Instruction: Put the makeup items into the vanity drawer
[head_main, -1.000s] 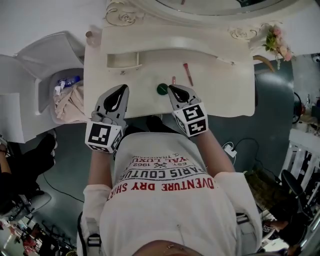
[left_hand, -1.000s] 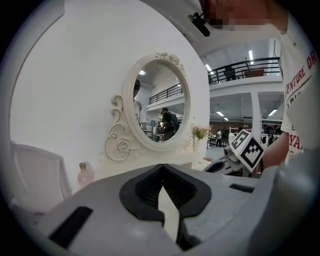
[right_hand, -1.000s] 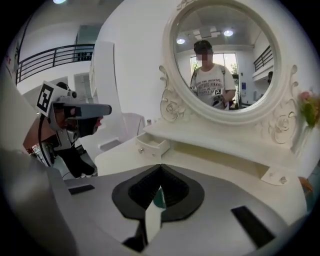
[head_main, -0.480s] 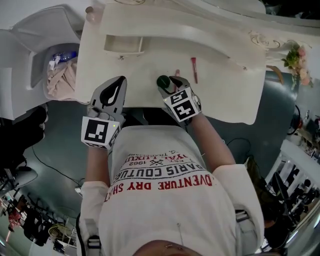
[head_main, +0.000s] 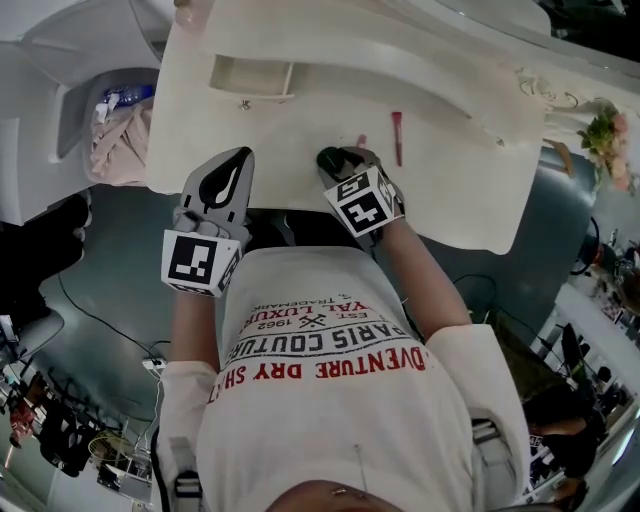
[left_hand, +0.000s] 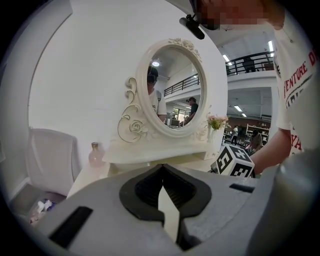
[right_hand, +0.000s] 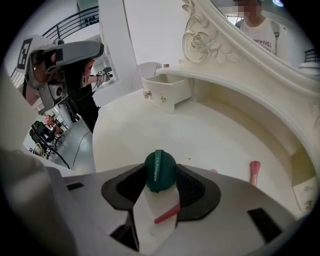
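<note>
A dark green round makeup item (right_hand: 160, 171) sits on the cream vanity top (head_main: 300, 120) near its front edge. My right gripper (head_main: 338, 165) is over it, and its jaws are opening with the green item (head_main: 328, 159) between the tips, the pads not pressing. A thin pink stick (right_hand: 167, 214) lies under those jaws. A red lip tube (head_main: 397, 135) lies just beyond to the right. The small drawer (head_main: 250, 78) stands pulled out at the back left. My left gripper (head_main: 238, 165) hovers at the front edge, shut and empty.
An oval mirror (left_hand: 175, 90) rises behind the raised shelf, with a pink bottle (left_hand: 96, 154) at the left end and flowers (head_main: 610, 140) at the right. A bin with cloth (head_main: 120, 140) and a white chair (left_hand: 50, 155) stand left of the vanity.
The right gripper has moved forward over the green item, and its jaws have gone from shut to spread around it. The left gripper has stayed about where it was.
</note>
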